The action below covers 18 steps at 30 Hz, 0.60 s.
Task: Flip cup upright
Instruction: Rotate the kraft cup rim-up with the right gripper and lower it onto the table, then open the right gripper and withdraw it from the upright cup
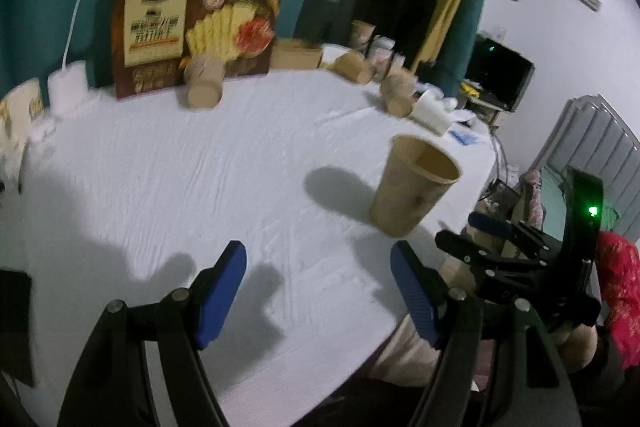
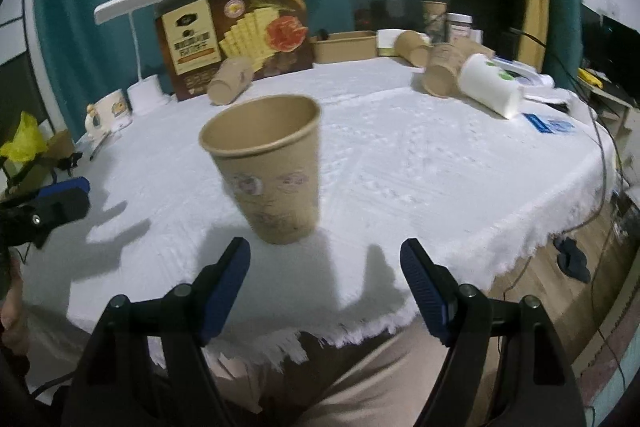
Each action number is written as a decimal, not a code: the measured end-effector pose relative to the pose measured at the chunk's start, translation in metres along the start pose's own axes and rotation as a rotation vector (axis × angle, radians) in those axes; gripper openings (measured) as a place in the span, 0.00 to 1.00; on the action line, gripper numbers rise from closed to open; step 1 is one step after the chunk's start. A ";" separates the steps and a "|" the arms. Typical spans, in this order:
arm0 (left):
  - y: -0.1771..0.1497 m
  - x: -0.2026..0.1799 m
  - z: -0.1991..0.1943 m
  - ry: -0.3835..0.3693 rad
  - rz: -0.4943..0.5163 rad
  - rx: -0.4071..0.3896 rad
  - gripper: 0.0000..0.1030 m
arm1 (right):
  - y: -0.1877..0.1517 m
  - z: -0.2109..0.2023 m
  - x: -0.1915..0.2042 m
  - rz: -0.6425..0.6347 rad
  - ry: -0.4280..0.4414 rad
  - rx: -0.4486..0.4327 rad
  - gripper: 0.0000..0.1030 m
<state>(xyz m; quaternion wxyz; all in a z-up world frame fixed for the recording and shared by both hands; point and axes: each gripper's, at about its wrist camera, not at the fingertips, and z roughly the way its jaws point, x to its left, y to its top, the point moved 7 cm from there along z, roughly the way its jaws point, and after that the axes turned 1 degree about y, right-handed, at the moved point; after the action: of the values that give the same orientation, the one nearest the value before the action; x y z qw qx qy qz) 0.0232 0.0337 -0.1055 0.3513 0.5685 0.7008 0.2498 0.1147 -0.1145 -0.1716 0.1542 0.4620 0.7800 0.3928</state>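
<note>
A tan paper cup stands upright, mouth up, on the white tablecloth near the front edge. It also shows in the left wrist view at the right. My right gripper is open and empty, just in front of the cup and apart from it. My left gripper is open and empty, over the cloth to the left of the cup. The right gripper appears in the left wrist view, and one left finger shows in the right wrist view.
Several tan paper cups lie on their sides at the back, with a white cup. A brown food box, a white desk lamp, a mug and a cardboard tray line the far edge.
</note>
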 end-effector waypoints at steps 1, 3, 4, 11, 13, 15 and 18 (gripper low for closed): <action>0.002 -0.003 -0.003 0.004 0.011 -0.013 0.73 | 0.001 -0.006 -0.004 0.012 -0.006 -0.004 0.73; 0.007 -0.013 -0.009 0.018 0.048 -0.044 0.73 | 0.001 -0.016 -0.012 0.026 -0.016 -0.010 0.73; 0.009 -0.015 -0.011 0.016 0.056 -0.051 0.72 | 0.003 -0.020 -0.016 0.032 -0.022 -0.011 0.73; 0.019 -0.040 -0.025 0.028 0.114 -0.126 0.76 | 0.008 -0.051 -0.035 0.082 -0.061 -0.035 0.73; 0.024 -0.047 -0.032 0.021 0.137 -0.165 0.84 | 0.011 -0.060 -0.039 0.086 -0.068 -0.048 0.73; 0.028 -0.052 -0.038 0.024 0.154 -0.197 0.86 | 0.015 -0.069 -0.042 0.091 -0.073 -0.060 0.73; 0.035 -0.058 -0.046 0.047 0.177 -0.229 0.87 | 0.022 -0.085 -0.046 0.099 -0.082 -0.095 0.73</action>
<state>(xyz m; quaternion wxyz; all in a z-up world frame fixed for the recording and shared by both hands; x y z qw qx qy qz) 0.0154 -0.0125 -0.0382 0.3739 0.5781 0.6230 0.3714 0.1009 -0.1875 -0.1063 0.1882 0.5079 0.7298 0.4172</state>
